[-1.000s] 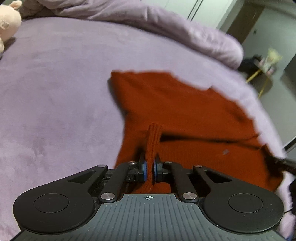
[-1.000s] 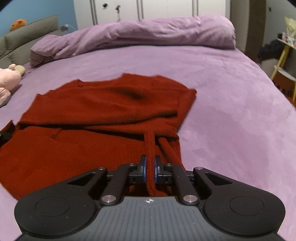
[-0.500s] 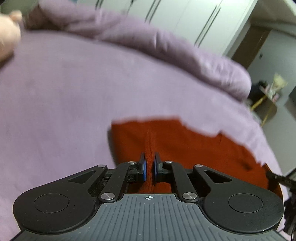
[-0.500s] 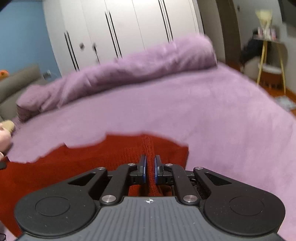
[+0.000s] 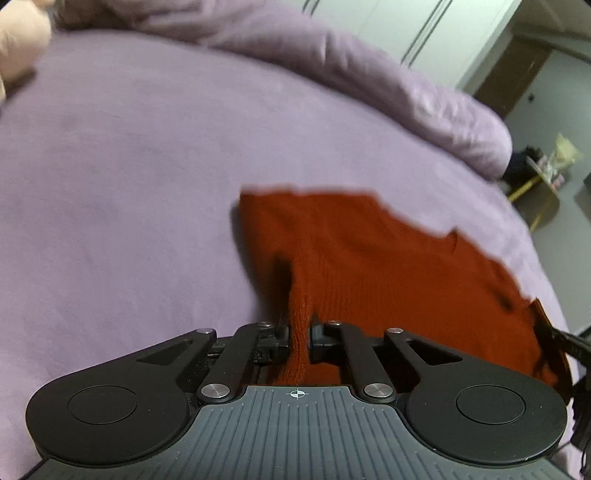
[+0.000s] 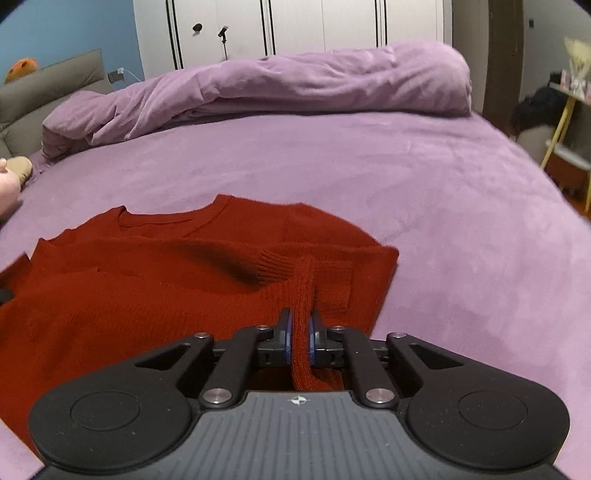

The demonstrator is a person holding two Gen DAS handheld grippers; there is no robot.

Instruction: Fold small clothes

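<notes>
A rust-red knitted sweater [image 6: 155,280] lies on the purple bed [image 6: 443,206], partly folded over itself, neckline towards the far side. My right gripper [image 6: 300,326] is shut on a pinch of the sweater's knit near its right edge. In the left wrist view the sweater [image 5: 388,266] spreads to the right, and my left gripper [image 5: 298,328] is shut on a ridge of its fabric near its left edge. The other gripper's black tip [image 5: 569,343] shows at the right rim.
A rumpled purple duvet [image 6: 280,85] lies along the far side of the bed. A pink plush toy [image 5: 18,40] sits at the far left. White wardrobe doors [image 6: 295,26] stand behind. A yellow-legged side table [image 6: 569,110] stands right of the bed.
Both grippers carried the held sweater edge forward over the garment, tilting up on the way, and have come back down. The sweater now lies doubled, shorter front to back.
</notes>
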